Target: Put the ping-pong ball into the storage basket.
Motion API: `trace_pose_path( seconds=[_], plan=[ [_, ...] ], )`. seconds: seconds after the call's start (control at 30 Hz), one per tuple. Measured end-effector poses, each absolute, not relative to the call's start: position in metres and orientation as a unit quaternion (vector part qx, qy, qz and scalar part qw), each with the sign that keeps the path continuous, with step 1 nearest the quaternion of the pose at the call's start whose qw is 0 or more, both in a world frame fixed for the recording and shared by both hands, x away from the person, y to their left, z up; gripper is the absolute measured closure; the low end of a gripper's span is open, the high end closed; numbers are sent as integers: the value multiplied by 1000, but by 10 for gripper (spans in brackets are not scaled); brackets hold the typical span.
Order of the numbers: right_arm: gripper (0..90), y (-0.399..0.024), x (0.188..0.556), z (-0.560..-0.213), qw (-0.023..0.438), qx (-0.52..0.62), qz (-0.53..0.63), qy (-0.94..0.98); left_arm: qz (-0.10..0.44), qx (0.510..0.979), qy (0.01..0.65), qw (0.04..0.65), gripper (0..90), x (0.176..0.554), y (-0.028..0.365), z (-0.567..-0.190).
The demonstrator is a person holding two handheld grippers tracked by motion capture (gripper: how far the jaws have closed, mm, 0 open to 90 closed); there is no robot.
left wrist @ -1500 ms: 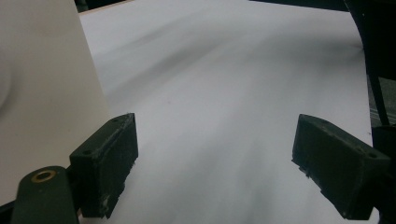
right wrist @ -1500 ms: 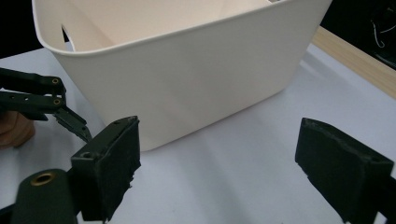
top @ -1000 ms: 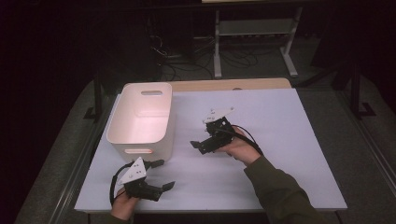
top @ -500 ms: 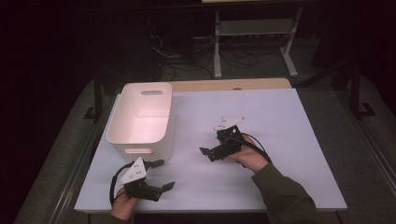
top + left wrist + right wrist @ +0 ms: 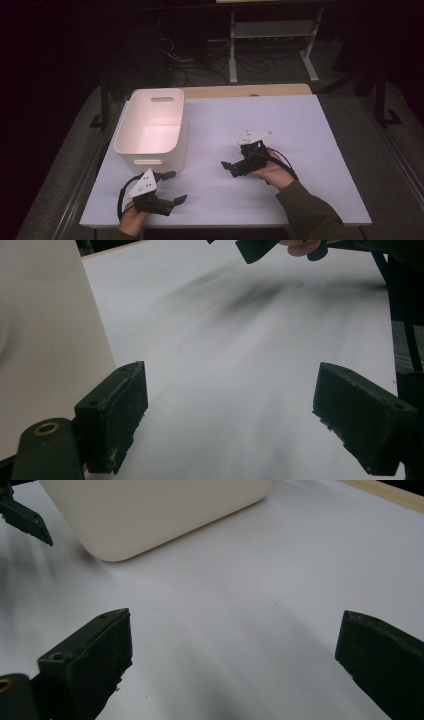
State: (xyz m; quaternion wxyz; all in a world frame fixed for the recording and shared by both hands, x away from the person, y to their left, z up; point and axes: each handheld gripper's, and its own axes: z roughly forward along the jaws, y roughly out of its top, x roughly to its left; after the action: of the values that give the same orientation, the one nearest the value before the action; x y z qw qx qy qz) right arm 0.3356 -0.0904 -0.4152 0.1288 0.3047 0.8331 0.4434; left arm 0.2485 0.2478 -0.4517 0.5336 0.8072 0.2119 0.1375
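Both grippers' jaws wide; bare table [image 5: 300,120] right of bin [image 5: 150,127].

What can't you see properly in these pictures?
- High view: the bottom of the white bin nearest the person is hidden by its own front wall, so what lies there can't be told.
- Left gripper view: the right gripper is cut off by the top edge.
- Right gripper view: the bin's inside is hidden, with its outer wall facing the camera.
- High view: the room behind the table is too dark.
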Motion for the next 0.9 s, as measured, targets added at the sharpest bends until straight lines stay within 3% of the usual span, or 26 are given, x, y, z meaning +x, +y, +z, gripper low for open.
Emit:
trace_pose_path(
  seconds=[0.9],
  plan=[
    [13, -142, 309, -433, 149, 345, 449, 811, 137, 808, 210, 533, 142, 249, 248, -452]
  ],
)
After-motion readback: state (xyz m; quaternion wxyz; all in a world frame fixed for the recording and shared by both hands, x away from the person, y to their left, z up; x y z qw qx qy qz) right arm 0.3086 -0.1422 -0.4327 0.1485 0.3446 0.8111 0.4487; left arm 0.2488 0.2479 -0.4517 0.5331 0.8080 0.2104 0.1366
